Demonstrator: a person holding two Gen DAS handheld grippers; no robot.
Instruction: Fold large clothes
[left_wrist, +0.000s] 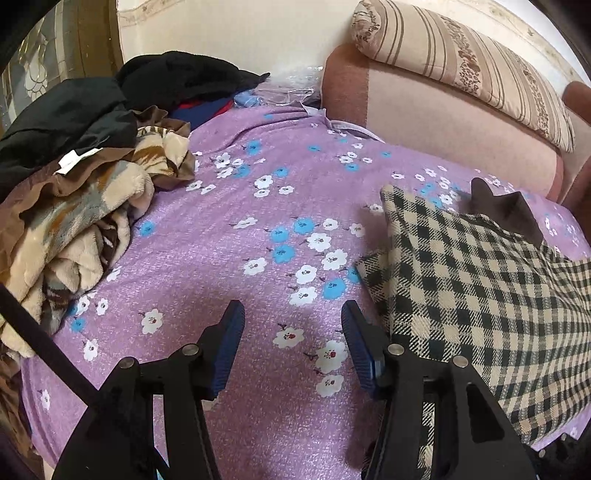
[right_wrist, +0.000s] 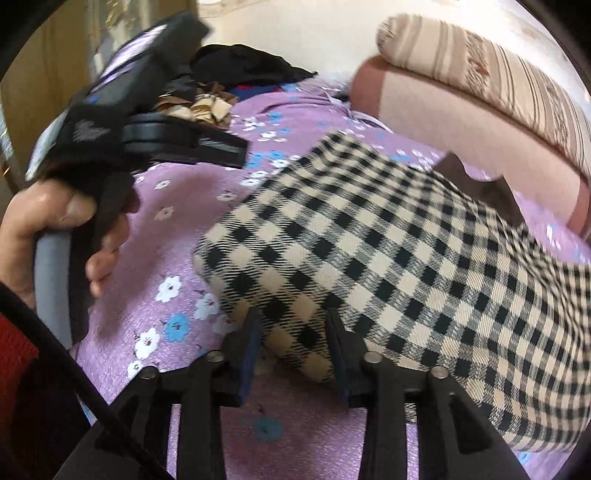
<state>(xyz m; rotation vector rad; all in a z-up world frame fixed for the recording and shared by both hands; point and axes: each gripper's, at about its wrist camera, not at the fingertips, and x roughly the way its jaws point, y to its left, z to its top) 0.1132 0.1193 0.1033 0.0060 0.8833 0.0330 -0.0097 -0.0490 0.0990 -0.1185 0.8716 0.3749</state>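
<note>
The checked garment (left_wrist: 480, 295) lay on the bed (left_wrist: 236, 229), on the right side of the purple flowered sheet, near the pink headboard (left_wrist: 443, 122). A dark brown collar or lining (left_wrist: 506, 214) stuck out at its far end.

The left hand-held gripper (left_wrist: 291, 332) hovered over bare sheet with its blue-padded fingers spread wide and nothing between them. Its right finger was just beside the near left edge of the garment; whether it touched the cloth could not be told.

In the right wrist view, the right hand-held gripper (right_wrist: 293, 332) sat at the near corner of the same garment (right_wrist: 388, 258). A rounded fold of checked cloth lay between its two fingers, which stood partly apart on either side of it; the pads (right_wrist: 251, 343) seemed to touch the cloth, but a firm pinch could not be confirmed because the picture was blurred. In that view the left gripper (right_wrist: 221, 149) showed at the upper left, held by a bare hand (right_wrist: 55, 229) above the sheet (right_wrist: 166, 229).

At the left side of the bed lay a heap of other things: a beige and brown fleece blanket (left_wrist: 92, 221) and black clothes (left_wrist: 74, 122) behind it. A striped bolster (left_wrist: 469, 70) rested on top of the headboard.
</note>
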